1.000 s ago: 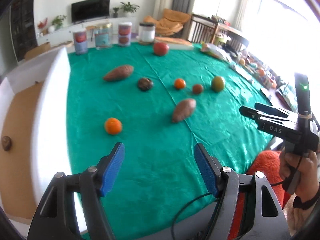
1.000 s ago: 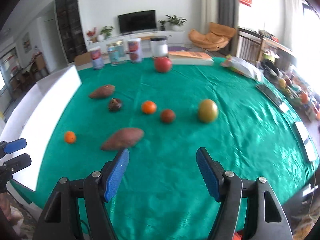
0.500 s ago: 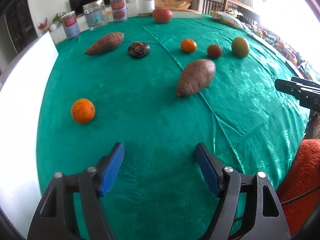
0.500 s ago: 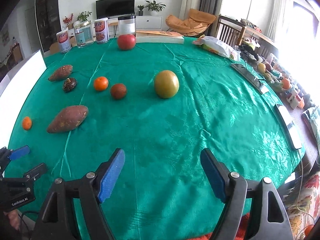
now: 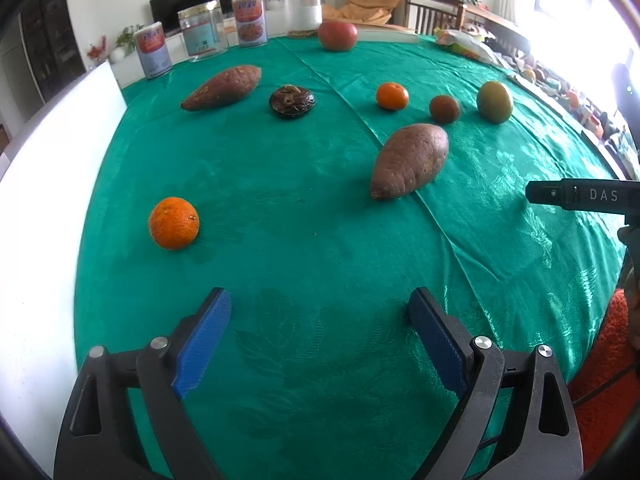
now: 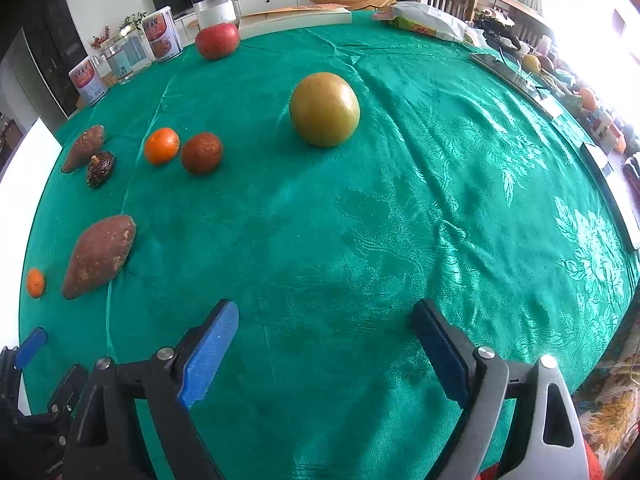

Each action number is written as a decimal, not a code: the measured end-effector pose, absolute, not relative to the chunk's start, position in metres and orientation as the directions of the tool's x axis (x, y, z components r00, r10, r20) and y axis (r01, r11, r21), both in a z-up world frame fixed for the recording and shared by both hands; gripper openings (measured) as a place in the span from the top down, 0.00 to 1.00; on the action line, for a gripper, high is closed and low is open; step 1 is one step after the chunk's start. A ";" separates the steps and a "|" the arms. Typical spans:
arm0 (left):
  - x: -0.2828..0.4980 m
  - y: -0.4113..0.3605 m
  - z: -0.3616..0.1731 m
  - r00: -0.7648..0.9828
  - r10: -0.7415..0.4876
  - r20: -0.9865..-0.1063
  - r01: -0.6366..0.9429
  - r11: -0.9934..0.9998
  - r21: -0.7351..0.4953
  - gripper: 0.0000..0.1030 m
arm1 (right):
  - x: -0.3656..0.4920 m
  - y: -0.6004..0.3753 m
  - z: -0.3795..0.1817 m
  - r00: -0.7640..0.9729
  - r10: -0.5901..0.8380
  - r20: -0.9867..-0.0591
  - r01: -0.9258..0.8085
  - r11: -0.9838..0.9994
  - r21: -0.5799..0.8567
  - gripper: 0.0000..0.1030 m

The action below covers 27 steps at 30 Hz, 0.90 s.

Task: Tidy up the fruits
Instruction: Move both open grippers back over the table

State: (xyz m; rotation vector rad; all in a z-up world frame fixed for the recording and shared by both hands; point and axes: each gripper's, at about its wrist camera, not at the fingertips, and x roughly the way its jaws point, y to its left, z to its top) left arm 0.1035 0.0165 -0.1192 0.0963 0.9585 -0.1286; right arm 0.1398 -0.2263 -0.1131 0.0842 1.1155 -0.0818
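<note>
Fruit lies loose on a green tablecloth [image 5: 280, 200]. In the left wrist view an orange [image 5: 174, 223] sits front left, a sweet potato [image 5: 410, 160] at middle right, another sweet potato [image 5: 222, 87] and a dark brown fruit [image 5: 292, 101] farther back. My left gripper [image 5: 320, 312] is open and empty above the cloth. In the right wrist view a yellow-green round fruit [image 6: 324, 109] sits ahead, with a brown fruit [image 6: 201, 153], a small orange [image 6: 161, 145] and a sweet potato [image 6: 100, 256] to the left. My right gripper [image 6: 326, 324] is open and empty.
A red apple [image 5: 337, 35] and several tins [image 5: 250, 20] stand at the table's far edge. A white box wall [image 5: 36, 208] borders the left side. Packets and clutter [image 6: 432, 24] line the right edge. The right gripper's body [image 5: 580, 196] shows at the right.
Both grippers have moved forward and lower over the table, so the fruits look closer. Both stayed open and empty.
</note>
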 end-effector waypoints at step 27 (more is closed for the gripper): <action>0.101 0.015 -0.120 0.582 -0.064 -0.811 0.158 0.987 0.036 0.10 | 0.145 -0.222 -0.117 0.400 -0.033 -0.916 0.077 0.997 -0.002 0.00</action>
